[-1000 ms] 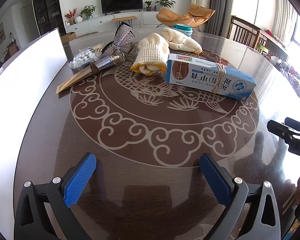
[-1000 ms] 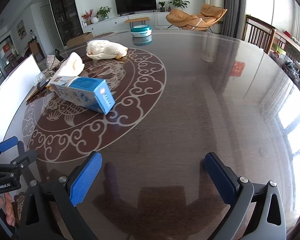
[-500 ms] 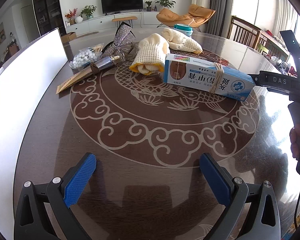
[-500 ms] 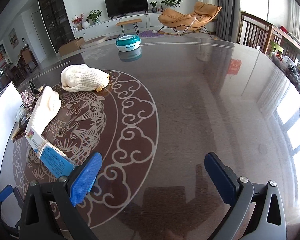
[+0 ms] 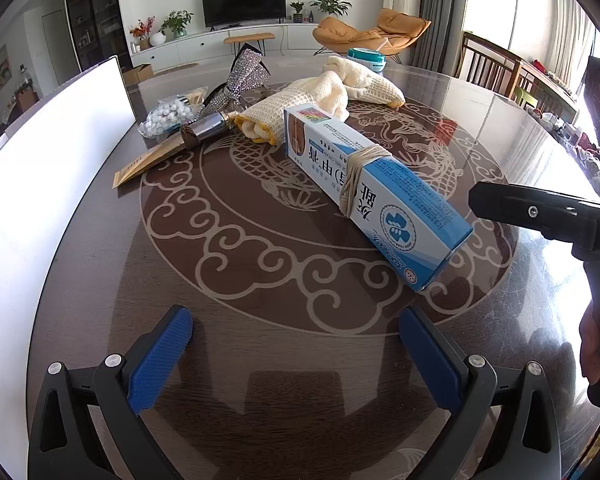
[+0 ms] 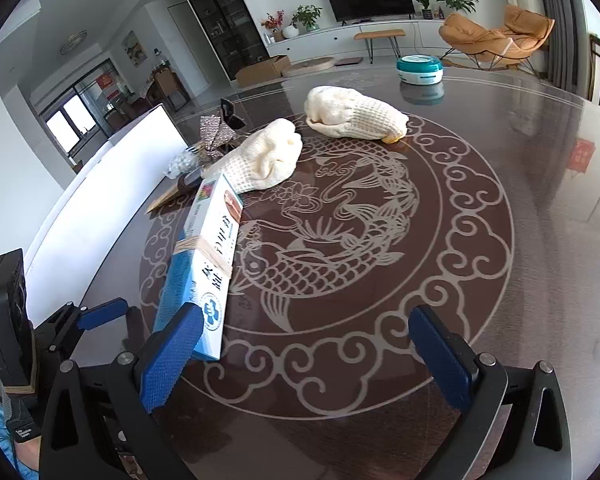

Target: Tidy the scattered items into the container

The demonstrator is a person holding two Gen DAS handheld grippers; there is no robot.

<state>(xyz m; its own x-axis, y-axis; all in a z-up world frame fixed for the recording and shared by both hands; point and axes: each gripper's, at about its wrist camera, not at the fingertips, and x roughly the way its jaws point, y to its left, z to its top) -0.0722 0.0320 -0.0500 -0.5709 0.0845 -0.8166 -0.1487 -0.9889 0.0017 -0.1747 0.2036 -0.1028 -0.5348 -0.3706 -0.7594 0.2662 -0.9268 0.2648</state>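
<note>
We have both grippers spread wide, nothing held: left gripper (image 5: 296,344) and right gripper (image 6: 306,344) hover low over the table (image 6: 520,208). Blue-white box (image 5: 374,196) with rubber band lies flat on the table, near end just beside our right gripper's left finger pad (image 6: 172,354). White container (image 5: 40,168) sits at left.

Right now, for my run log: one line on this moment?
left gripper: open, empty | right gripper: open, near box end | box: flat on table | gloves: untouched
</note>
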